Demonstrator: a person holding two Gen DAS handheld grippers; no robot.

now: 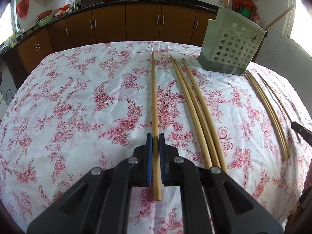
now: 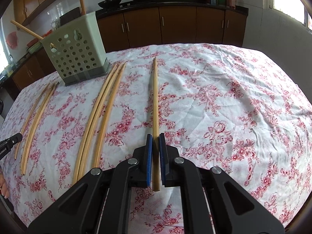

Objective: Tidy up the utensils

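Note:
My left gripper point(image 1: 155, 136) is shut on a bamboo chopstick point(image 1: 154, 97) that points straight ahead over the table. My right gripper point(image 2: 155, 136) is shut on another chopstick point(image 2: 155, 97), held just above the cloth with its shadow beside it. A pale green perforated utensil holder point(image 1: 232, 44) stands at the far side, with two chopsticks sticking out of it; it also shows in the right wrist view point(image 2: 77, 48). Three loose chopsticks point(image 1: 197, 109) lie between the grippers, also seen in the right wrist view point(image 2: 99, 117). More chopsticks point(image 1: 267, 113) lie near the right gripper.
The table carries a white cloth with red flowers point(image 1: 78, 107). Behind it runs a kitchen counter with brown cabinets point(image 1: 126, 23), woks and bottles. The left gripper's tip point(image 2: 9, 140) shows at the left edge of the right wrist view; the right gripper's tip point(image 1: 302, 130) shows in the left wrist view.

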